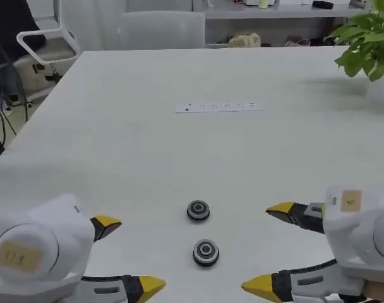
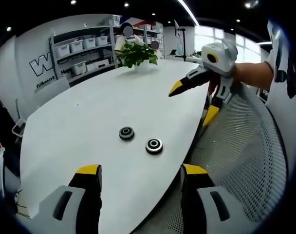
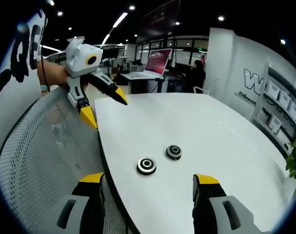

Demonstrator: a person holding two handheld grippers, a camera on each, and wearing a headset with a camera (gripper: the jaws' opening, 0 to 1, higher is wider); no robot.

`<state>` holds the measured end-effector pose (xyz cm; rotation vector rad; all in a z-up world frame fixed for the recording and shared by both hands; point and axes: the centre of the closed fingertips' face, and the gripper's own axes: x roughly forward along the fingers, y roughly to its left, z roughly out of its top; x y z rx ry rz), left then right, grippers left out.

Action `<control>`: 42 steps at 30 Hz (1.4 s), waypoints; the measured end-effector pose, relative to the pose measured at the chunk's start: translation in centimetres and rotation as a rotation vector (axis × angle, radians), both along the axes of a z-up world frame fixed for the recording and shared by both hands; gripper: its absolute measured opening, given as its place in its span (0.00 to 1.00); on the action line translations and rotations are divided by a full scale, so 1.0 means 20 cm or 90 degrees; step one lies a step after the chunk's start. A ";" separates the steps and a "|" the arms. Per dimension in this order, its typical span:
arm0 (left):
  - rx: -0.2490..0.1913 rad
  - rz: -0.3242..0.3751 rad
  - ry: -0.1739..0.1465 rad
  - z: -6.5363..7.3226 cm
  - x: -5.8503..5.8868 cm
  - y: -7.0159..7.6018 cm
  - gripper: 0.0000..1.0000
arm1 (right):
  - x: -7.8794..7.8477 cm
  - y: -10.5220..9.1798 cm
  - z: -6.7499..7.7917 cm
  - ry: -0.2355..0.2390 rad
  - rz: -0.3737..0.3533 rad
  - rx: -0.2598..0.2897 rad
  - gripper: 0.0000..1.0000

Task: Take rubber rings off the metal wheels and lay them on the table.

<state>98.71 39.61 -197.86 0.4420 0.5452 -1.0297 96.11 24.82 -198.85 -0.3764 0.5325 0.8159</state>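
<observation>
Both claws spread wide and empty, left gripper (image 1: 136, 252) and right gripper (image 1: 260, 247) at the near edge of the white table (image 1: 179, 145), far wheel (image 1: 198, 210) and near wheel (image 1: 206, 252) flat between them, just apart, dark rubber rings (image 1: 195, 252) on both, power strip (image 1: 220, 106) well beyond.

1. Bright, even light falls from ceiling strips (image 3: 120, 19) above the table (image 1: 148, 145).
2. The plant (image 1: 369, 44) on the table casts a soft shadow (faint).
3. Both gripper views bend at the edges; the head view is sharp.
</observation>
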 end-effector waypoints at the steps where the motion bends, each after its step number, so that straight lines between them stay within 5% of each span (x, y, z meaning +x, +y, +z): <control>1: 0.001 -0.003 0.001 0.00 0.00 0.00 0.64 | 0.00 0.00 0.00 0.000 -0.001 0.000 0.72; 13: -0.008 -0.021 0.010 0.03 0.00 -0.03 0.64 | 0.01 0.00 0.02 0.005 -0.004 0.023 0.72; 22: -0.022 -0.025 0.005 0.07 0.07 -0.04 0.61 | 0.01 0.00 0.03 0.009 -0.005 0.034 0.71; 42: -0.011 -0.041 0.005 0.03 0.14 -0.05 0.62 | 0.06 -0.03 0.06 -0.002 -0.025 0.036 0.71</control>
